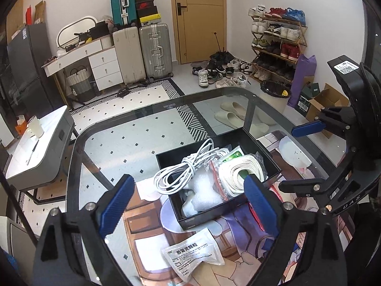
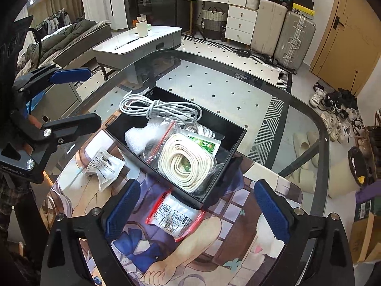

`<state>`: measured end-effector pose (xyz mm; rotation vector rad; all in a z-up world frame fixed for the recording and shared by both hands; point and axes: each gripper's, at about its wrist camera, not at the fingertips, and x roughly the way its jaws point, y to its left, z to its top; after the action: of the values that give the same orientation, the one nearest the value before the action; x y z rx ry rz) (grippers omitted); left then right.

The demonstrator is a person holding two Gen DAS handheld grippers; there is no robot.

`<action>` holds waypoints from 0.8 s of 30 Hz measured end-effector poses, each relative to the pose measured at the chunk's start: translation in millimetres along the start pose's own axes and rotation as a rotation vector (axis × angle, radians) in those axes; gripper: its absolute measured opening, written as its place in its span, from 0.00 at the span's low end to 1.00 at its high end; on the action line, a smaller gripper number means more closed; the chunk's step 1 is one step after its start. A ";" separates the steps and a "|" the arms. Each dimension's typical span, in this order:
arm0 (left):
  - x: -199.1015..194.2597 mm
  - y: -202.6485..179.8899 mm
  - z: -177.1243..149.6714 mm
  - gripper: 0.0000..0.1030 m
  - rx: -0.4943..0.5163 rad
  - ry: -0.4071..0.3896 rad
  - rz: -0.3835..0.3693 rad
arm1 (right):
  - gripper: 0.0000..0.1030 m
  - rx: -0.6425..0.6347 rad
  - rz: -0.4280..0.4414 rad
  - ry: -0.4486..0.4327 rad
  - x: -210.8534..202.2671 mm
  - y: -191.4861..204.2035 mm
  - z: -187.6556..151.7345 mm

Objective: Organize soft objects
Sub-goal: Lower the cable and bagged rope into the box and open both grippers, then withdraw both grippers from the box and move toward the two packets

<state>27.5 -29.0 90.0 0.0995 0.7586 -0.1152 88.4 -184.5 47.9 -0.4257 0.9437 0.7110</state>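
Both tools stood with their blue-padded fingers spread wide and nothing between them: the left tool [image 1: 185,202] hung above the near end of the black box [image 1: 252,143], and the right tool [image 2: 197,207] hung over a red-edged packet [image 2: 175,217] lying on the printed mat [image 2: 190,257] just beside the box. In the box lay a white cable bundle [image 2: 157,107], a coiled cream cord [image 2: 185,162] in a clear bag, white foam [image 2: 145,135] and a green sachet [image 2: 204,145]. A white sachet [image 1: 193,257] rested on the mat on the glass counter [image 1: 133,138], near the box.

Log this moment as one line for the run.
left gripper open | right gripper open | box holds cables | two packets outside
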 end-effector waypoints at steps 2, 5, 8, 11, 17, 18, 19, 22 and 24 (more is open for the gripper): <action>-2.6 -0.2 -1.5 0.91 -0.001 -0.004 -0.003 | 0.95 -0.003 -0.005 -0.004 -1.4 2.5 -3.1; -6.0 -0.6 -5.9 0.92 -0.005 -0.008 -0.006 | 0.96 0.005 -0.005 -0.004 -2.8 3.4 -7.3; -8.1 -0.8 -11.0 0.92 -0.004 -0.005 -0.015 | 0.96 0.012 -0.006 0.000 -2.5 4.2 -11.3; -8.4 -1.5 -16.2 0.92 -0.004 0.001 -0.019 | 0.96 0.015 -0.009 0.009 -1.3 5.0 -14.3; -6.3 -0.2 -27.1 0.92 -0.018 0.018 -0.032 | 0.96 0.025 -0.007 0.021 0.7 5.9 -20.8; -5.8 0.0 -29.1 0.92 -0.020 0.022 -0.032 | 0.96 0.027 -0.008 0.023 0.3 6.0 -22.3; -5.2 0.8 -31.5 0.92 -0.022 0.026 -0.031 | 0.96 0.030 -0.007 0.024 0.9 5.9 -23.2; -3.5 2.8 -37.2 0.92 -0.035 0.039 -0.036 | 0.96 0.041 -0.004 0.027 2.8 5.0 -26.9; -2.9 4.2 -41.4 0.92 -0.047 0.046 -0.038 | 0.96 0.048 0.000 0.031 3.9 5.3 -28.9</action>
<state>-2.1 -19.2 62.3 0.0435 0.8084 -0.1318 69.4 -197.2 29.1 -0.3956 0.9881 0.6825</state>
